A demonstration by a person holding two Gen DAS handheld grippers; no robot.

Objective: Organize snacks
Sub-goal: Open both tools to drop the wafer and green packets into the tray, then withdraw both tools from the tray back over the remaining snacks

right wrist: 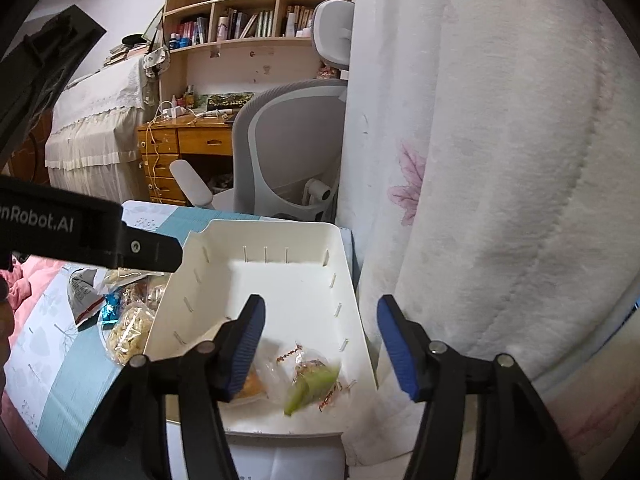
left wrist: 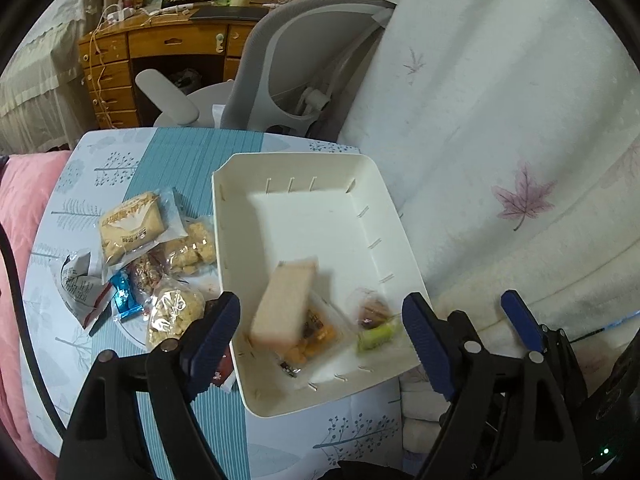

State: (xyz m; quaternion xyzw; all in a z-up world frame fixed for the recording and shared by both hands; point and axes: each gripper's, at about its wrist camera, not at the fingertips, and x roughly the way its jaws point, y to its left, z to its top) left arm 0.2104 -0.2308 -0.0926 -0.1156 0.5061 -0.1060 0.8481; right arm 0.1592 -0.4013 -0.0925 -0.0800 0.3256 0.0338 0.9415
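Left of the white bin (left wrist: 240,208), on the table (left wrist: 180,152): loose pile of snack packets (left wrist: 132,228), puffed-snack bags (right wrist: 128,336) nearest its wall, still unsorted. Over the bin's near end: left gripper (left wrist: 320,336), jaws apart, nothing between; blurred cake slice (left wrist: 286,304) tilted below, seemingly dropping in. Inside the bin, near end only: orange-filled packet (left wrist: 316,332), small wrapped sweet (left wrist: 372,308), green candy (right wrist: 312,384); far half bare. Right gripper (right wrist: 320,344): jaws apart, empty, above the green candy. Risks: cake slice could tip onto and crush the softer packets; bin's right edge sits against the hanging blanket (left wrist: 500,120), so a nudge could shove it off the table.
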